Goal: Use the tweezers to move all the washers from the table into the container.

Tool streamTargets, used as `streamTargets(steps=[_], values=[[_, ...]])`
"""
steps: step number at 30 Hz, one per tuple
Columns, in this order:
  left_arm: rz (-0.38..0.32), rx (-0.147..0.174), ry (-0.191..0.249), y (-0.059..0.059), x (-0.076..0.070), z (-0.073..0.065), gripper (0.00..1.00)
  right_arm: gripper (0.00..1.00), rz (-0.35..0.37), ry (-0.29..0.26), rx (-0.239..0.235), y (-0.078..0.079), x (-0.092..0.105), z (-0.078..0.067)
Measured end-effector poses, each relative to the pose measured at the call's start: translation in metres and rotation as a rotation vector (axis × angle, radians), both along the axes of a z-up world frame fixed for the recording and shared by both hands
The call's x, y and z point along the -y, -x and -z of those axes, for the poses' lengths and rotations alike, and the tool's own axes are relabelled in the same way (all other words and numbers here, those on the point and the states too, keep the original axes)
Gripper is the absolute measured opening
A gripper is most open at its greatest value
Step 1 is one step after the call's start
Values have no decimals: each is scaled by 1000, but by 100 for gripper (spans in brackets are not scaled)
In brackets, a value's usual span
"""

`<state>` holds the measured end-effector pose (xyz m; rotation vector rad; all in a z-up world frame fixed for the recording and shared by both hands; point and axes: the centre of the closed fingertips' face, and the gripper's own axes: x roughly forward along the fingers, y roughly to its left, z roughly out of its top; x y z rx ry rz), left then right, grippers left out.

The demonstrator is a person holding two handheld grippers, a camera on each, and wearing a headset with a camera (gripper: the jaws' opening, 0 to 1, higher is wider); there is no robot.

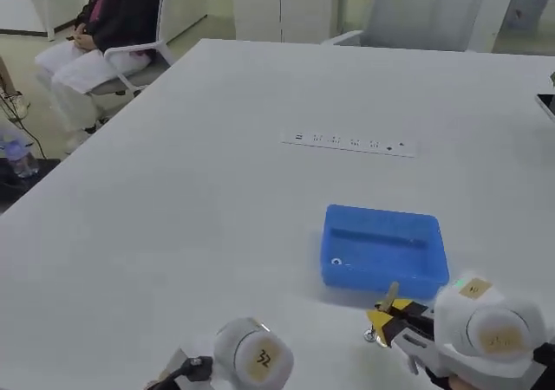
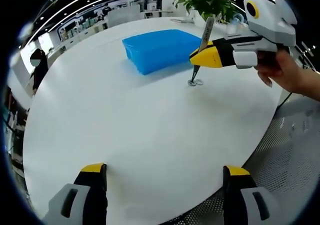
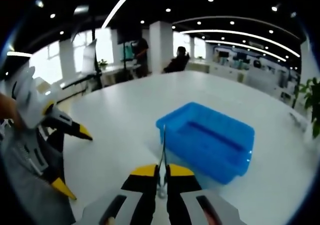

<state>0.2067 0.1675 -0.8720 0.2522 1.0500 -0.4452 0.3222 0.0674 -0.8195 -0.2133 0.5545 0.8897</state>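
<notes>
A blue container (image 1: 383, 250) stands on the white table (image 1: 217, 191), with one small washer (image 1: 336, 263) in its near-left corner. My right gripper (image 1: 380, 316) is shut on metal tweezers (image 3: 162, 150), just in front of the container (image 3: 210, 140). The tweezer tips touch down at a washer (image 2: 195, 83) lying on the table near the front edge; I cannot tell whether they pinch it. My left gripper (image 2: 162, 177) hangs open and empty over the table's near edge, to the left of the right gripper (image 2: 215, 55). From the right gripper view the left gripper (image 3: 79, 164) shows at the left.
A socket strip (image 1: 351, 141) is set into the table beyond the container. A person sits on a chair (image 1: 113, 26) past the far left corner. The table edge runs just below both grippers. A potted plant (image 2: 210, 2) stands behind the container.
</notes>
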Motion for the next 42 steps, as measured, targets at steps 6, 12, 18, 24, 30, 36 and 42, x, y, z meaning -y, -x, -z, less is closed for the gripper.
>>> streamTargets(steps=[6, 12, 18, 24, 30, 36, 42], values=[[-17, -8, 42, -1, 6, -2, 99, 3, 18, 0, -2, -6, 8, -4], [-23, 1, 83, -5, 8, -6, 99, 3, 37, -46, 7, -9, 14, -24], [-45, 125, 123, -20, 9, -35, 99, 3, 38, -98, 59, -17, 13, -60], [-37, 208, 116, -21, 10, -56, 99, 3, 46, -127, 121, -35, 9, -90], [-61, 247, 147, -26, 9, -66, 99, 3, 61, -129, 149, -58, 6, -96], [-55, 270, 140, -28, 9, -74, 99, 3, 100, -107, 138, -74, 7, -82], [-46, 287, 126, -27, 8, -78, 99, 3, 133, -89, 117, -87, 12, -68]])
